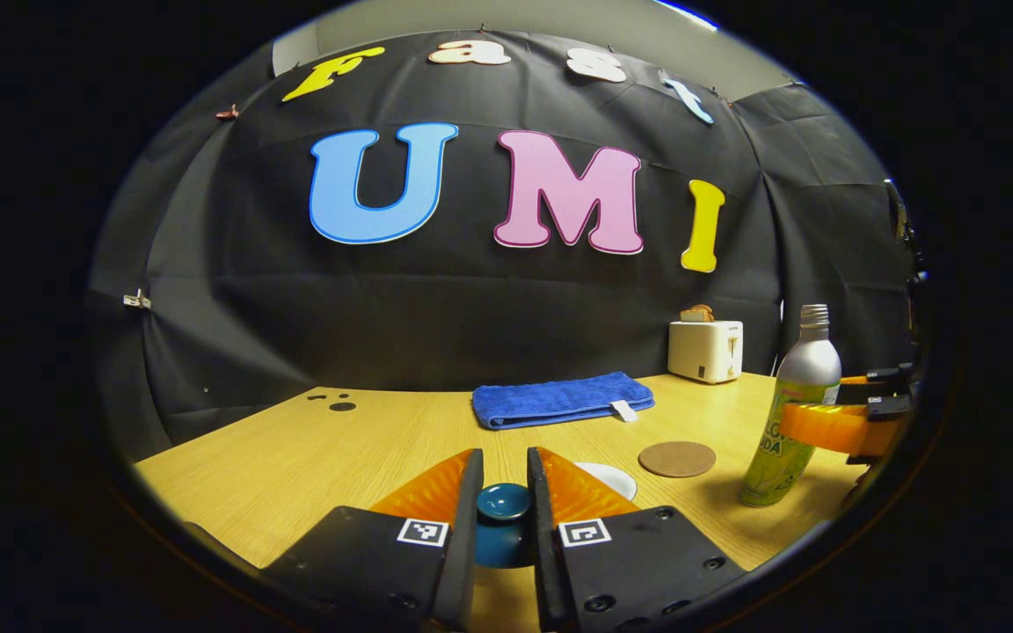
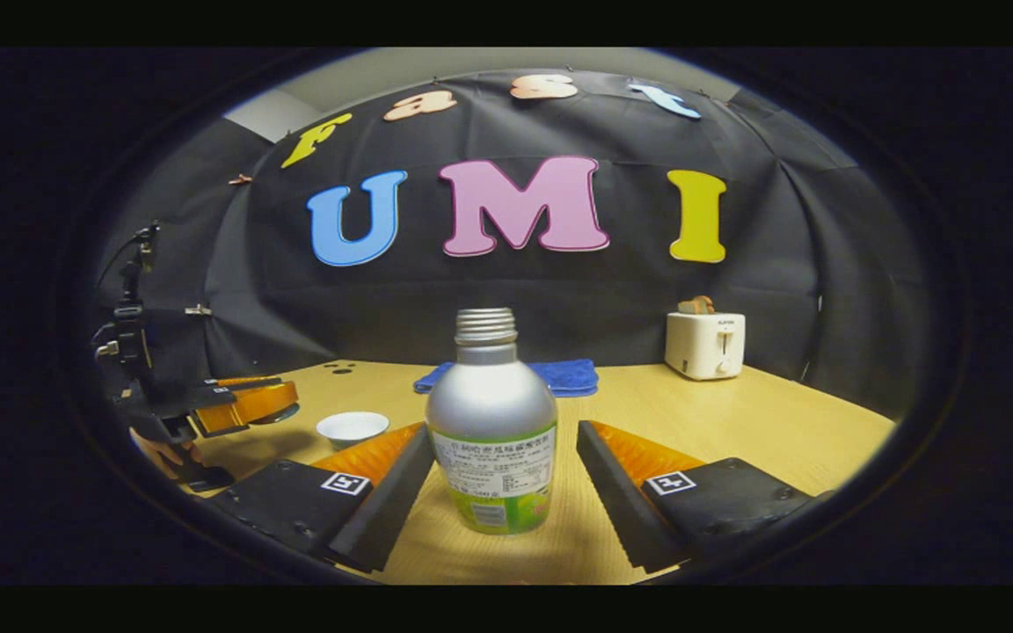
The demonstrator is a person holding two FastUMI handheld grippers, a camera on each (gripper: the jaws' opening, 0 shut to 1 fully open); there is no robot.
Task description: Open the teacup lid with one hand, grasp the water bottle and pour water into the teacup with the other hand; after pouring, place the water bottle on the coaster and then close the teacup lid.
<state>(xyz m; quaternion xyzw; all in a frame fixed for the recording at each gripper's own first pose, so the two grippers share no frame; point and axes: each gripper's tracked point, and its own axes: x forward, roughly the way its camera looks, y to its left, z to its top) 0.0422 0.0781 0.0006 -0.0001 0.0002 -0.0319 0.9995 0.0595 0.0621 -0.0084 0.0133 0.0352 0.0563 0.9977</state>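
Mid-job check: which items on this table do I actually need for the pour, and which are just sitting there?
Needed:
teacup lid, held between the left gripper jaws
teacup
water bottle, between the open right gripper jaws
coaster

Just lying about:
blue towel
toaster

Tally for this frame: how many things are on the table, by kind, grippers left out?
Water bottle: 1
Teacup lid: 1
Teacup: 1
Coaster: 1
Blue towel: 1
Toaster: 1
Total: 6
The lid is counted although the left gripper grips its knob.
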